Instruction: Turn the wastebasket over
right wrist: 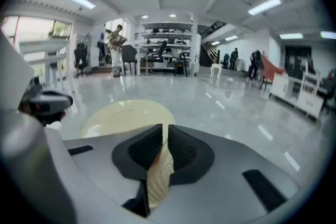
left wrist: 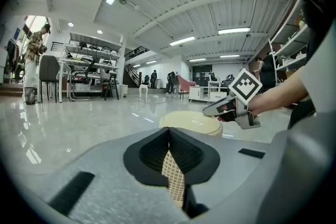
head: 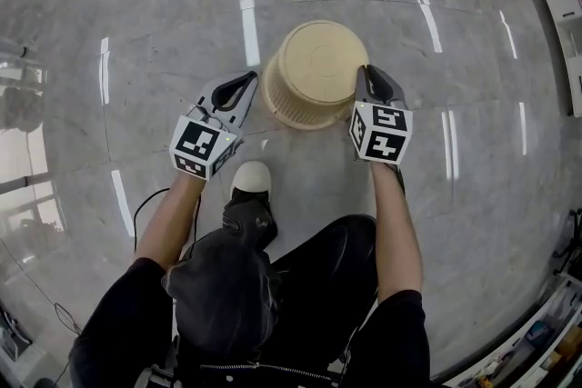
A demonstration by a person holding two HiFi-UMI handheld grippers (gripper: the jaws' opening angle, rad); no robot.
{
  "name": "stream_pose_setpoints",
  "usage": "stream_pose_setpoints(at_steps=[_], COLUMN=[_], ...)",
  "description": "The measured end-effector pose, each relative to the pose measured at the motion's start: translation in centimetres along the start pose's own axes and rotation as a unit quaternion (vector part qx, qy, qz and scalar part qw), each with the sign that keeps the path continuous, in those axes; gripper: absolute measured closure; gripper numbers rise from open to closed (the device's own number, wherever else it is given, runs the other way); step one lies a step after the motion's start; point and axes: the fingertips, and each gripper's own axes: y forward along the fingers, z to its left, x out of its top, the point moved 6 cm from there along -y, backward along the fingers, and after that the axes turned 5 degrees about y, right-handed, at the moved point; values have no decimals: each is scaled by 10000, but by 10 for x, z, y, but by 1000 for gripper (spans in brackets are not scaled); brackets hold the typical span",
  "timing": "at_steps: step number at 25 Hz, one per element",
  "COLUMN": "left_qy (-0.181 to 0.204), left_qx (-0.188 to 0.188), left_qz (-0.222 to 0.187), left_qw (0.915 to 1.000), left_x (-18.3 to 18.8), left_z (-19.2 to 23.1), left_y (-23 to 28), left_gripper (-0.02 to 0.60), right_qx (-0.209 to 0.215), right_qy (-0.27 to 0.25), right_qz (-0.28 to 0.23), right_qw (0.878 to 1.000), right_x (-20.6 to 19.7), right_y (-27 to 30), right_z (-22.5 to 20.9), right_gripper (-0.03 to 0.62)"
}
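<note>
The cream wastebasket point(head: 314, 68) stands upside down on the grey floor, flat bottom up, with a lattice band round its lower rim. My left gripper point(head: 252, 79) is at its left side, jaws together at the tips. In the left gripper view the wastebasket point(left wrist: 191, 122) lies just beyond my left gripper point(left wrist: 168, 132), and lattice shows through the gap behind the tips. My right gripper point(head: 366, 75) is against the right side. In the right gripper view my right gripper point(right wrist: 164, 131) has its jaws nearly together, with a strip of the lattice wall pinched between them, and the wastebasket point(right wrist: 121, 115) lies ahead.
The person's white-toed shoe point(head: 252, 177) and dark trouser legs are just behind the wastebasket. A thin cable point(head: 145, 204) lies on the floor at the left. White shelving point(head: 568, 23) lines the right edge. Chairs and tables point(left wrist: 79, 73) stand far off across the hall.
</note>
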Motion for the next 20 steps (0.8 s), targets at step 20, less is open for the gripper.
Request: stream_pose_setpoints(at_steps=[20], left_qy=[-1507], left_qx=[-147], left_qz=[769], left_qw=[9855], left_x=[-134], left_z=[1], left_y=[72], left_gripper=[444], right_qx=[-688], right_qy=[586], right_qz=[-396], right_qw=[9951], right_x=[-19], right_y=[-46], right_z=[-81], right_gripper=[579])
